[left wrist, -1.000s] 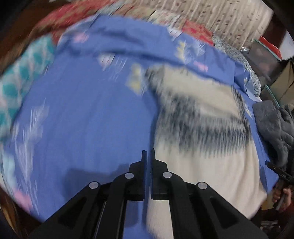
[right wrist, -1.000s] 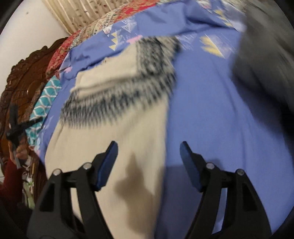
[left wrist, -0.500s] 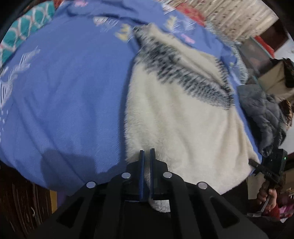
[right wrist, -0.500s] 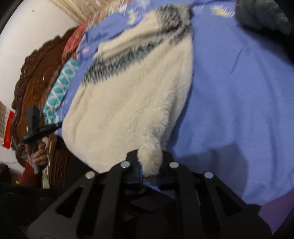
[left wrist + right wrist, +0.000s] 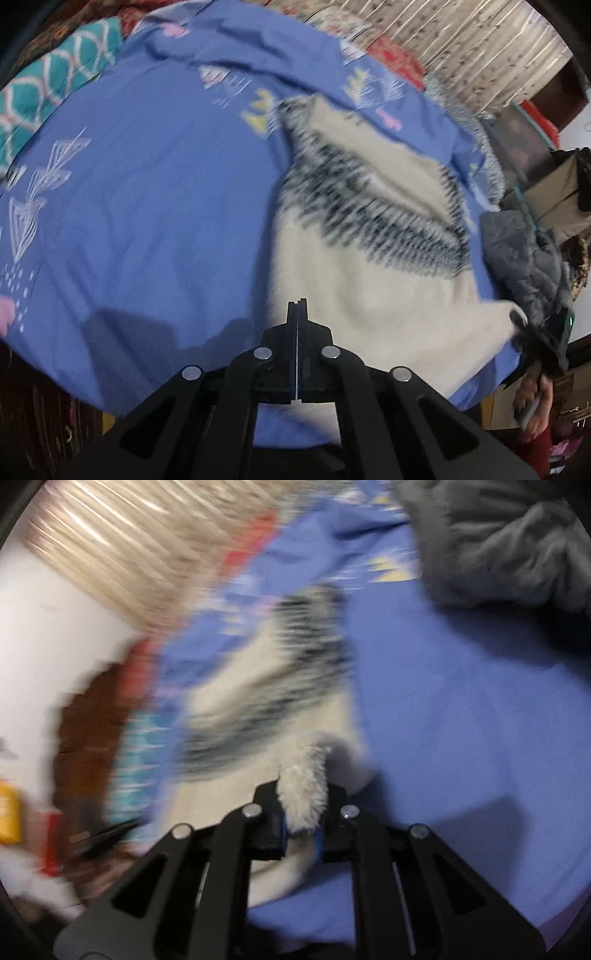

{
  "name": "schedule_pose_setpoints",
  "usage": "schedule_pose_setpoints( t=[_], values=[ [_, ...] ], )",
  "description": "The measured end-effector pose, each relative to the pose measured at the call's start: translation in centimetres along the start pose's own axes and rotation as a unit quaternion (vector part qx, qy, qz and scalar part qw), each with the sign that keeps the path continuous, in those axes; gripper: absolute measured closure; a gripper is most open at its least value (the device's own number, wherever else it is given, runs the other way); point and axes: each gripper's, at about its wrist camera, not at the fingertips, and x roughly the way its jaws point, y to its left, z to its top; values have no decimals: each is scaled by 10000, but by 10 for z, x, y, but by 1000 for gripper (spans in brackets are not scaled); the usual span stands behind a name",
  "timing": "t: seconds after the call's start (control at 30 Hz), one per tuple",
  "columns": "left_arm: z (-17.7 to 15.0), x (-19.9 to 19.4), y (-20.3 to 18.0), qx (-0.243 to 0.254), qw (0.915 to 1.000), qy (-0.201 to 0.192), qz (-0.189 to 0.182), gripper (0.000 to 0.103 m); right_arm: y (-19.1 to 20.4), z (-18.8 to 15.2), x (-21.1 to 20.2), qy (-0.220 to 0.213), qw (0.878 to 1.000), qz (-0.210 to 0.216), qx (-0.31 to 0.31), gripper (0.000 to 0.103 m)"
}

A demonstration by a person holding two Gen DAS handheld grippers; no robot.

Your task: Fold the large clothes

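Note:
A cream fleece sweater [image 5: 369, 280] with a black-and-white zigzag band lies flat on a blue patterned bedsheet [image 5: 147, 203]. My left gripper [image 5: 297, 306] is shut, its tips at the sweater's near left hem; the fabric below the jaws is hidden. My right gripper [image 5: 303, 812] is shut on the sweater's near right corner [image 5: 304, 786], a fluffy tuft standing up between the jaws. The right wrist view is blurred; the sweater [image 5: 258, 709] stretches away from the gripper. The right gripper also shows at the sweater's far corner in the left wrist view [image 5: 532, 332].
A grey quilted jacket [image 5: 524, 258] lies at the sweater's right; it also shows in the right wrist view [image 5: 498, 542]. A teal patterned cloth [image 5: 48, 92] lies at the bed's left. A carved wooden headboard [image 5: 92, 720] and curtain [image 5: 461, 48] stand behind.
Both grippers have lifted and moved forward over the bed. The right gripper, open a second ago, closed on the sweater's corner and now carries it forward.

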Motion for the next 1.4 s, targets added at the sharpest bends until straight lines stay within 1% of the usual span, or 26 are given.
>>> schedule_pose_setpoints(
  t=[0.03, 0.07, 0.13, 0.2, 0.23, 0.27, 0.3, 0.33, 0.4, 0.43, 0.47, 0.5, 0.53, 0.57, 0.6, 0.67, 0.73, 0.77, 0.83, 0.87, 0.9, 0.93, 1.0, 1.1, 1.27, 1.4],
  values=[
    [-6, -1, 7, -20, 10000, 23, 38, 81, 4, 3, 5, -83, 9964, -796, -264, 82],
    [-14, -3, 14, -40, 9999, 24, 106, 81, 11, 3, 4, -209, 9933, -1079, -357, 74],
    [-28, -9, 23, -61, 9998, -1, 191, 81, 38, -1, -6, -453, 9947, -627, -672, 70],
    [-42, -15, 30, -75, 9998, -14, 183, 81, 83, -10, -14, -538, 9884, -192, -1408, 49],
    [-46, -15, 32, -78, 9998, -1, 192, 81, 115, -19, -15, -499, 9804, 155, -1900, 44],
    [-51, -16, 33, -64, 9997, 18, 233, 81, 150, -32, -15, -355, 9684, 622, -2391, 38],
    [-53, -16, 33, -49, 9996, 25, 274, 81, 181, -47, -13, -154, 9527, 1034, -2854, 38],
    [-57, -17, 34, -30, 9994, 29, 331, 81, 213, -65, -11, 68, 9325, 1377, -3339, 38],
    [-59, -21, 35, -50, 9995, -13, 303, 81, 266, -108, -1, 554, 8842, 1894, -4235, 38],
    [-60, -24, 36, -64, 9996, -43, 267, 81, 285, -129, 6, 757, 8622, 1981, -4600, 38],
    [-61, -27, 37, -76, 9997, -92, 226, 81, 302, -152, 20, 944, 8410, 1877, -4986, 38],
    [-62, -31, 38, -67, 9997, -140, 204, 81, 312, -167, 31, 1052, 8264, 1739, -5252, 38],
    [-62, -33, 38, -59, 9997, -168, 193, 81, 321, -180, 48, 1164, 8096, 1558, -5538, 43],
    [-63, -37, 38, -56, 9996, -207, 174, 81, 325, -179, 65, 1279, 8105, 1409, -5540, 85],
    [-64, -40, 37, -54, 9996, -246, 149, 81, 320, -167, 75, 1367, 8284, 1380, -5254, 99],
    [-64, -44, 34, 1, 9994, -325, 95, 81, 294, -105, 92, 1317, 9042, 1626, -3724, 99],
    [-63, -47, 28, 118, 9992, -387, -19, 81, 269, -68, 104, 1071, 9396, 1219, -3013, 98],
    [-61, -45, 22, 190, 9990, -382, -115, 81, 258, -56, 110, 1129, 9478, 1123, -2761, 95],
    [-53, -37, 10, 335, 9987, -292, -243, 80, 246, -52, 111, 1480, 9486, 1404, -2421, 86],
    [-49, -32, 4, 376, 9987, -228, -264, 79, 242, -50, 106, 1506, 9475, 1583, -2335, 70],
    [-43, -25, -2, 402, 9986, -142, -324, 79, 239, -55, 94, 1375, 9483, 1617, -2360, 46],
    [-37, -20, -9, 412, 9983, -73, -409, 79, 235, -58, 80, 1113, 9493, 1664, -2422, 39],
    [-24, -11, -22, 479, 9970, 19, -601, 79, 226, -64, 62, 924, 9478, 1753, -2497, 38],
    [-8, 2, -44, 681, 9944, 129, -794, 79, 212, -64, 47, 757, 9507, 1658, -2509, 38],
    [1, 22, -61, 1002, 9933, 267, -519, 78, 150, -48, 3, 197, 9656, 1280, -2255, 38],
    [1, 38, -58, 887, 9930, 561, -543, 78, 96, -31, -26, -138, 9793, 852, -1833, 38]
  ],
)
